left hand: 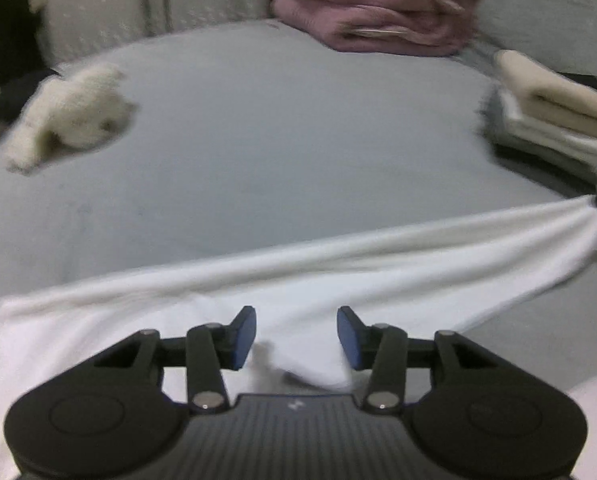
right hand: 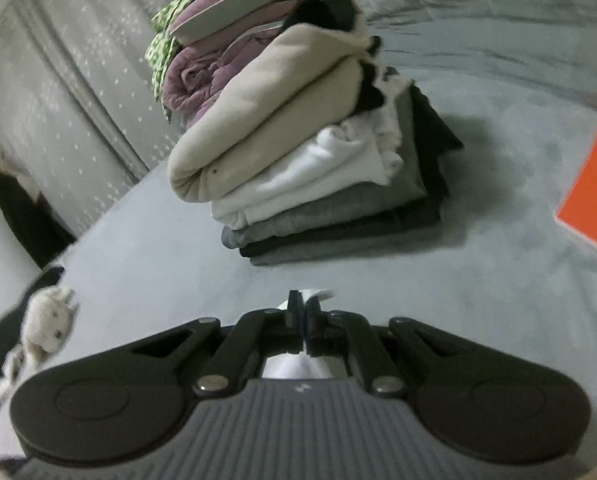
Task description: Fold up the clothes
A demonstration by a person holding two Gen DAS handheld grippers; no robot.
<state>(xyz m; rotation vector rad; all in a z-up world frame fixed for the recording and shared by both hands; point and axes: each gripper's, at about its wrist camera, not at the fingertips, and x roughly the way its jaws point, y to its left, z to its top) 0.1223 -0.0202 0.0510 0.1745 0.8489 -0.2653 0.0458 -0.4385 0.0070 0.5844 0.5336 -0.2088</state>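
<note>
A white garment (left hand: 298, 276) lies stretched across the grey bed, its far right corner pulled up to a dark tip at the frame's edge. My left gripper (left hand: 296, 338) hovers over its near edge with the blue pads (left hand: 245, 336) apart and nothing pressed between them. In the right wrist view my right gripper (right hand: 302, 320) is shut on a pinch of the white garment (right hand: 314, 294), and more white cloth shows below the jaws. Ahead of it stands a stack of folded clothes (right hand: 318, 184) with a cream piece on top.
The grey bed sheet (left hand: 258, 140) spreads ahead. A fluffy white toy (left hand: 70, 116) lies at the left. A pink folded pile (left hand: 382, 12) sits at the back, the cream-topped stack (left hand: 554, 116) at the right. An orange object (right hand: 594, 184) is at the right edge. A pale dotted curtain (right hand: 70, 92) hangs beyond.
</note>
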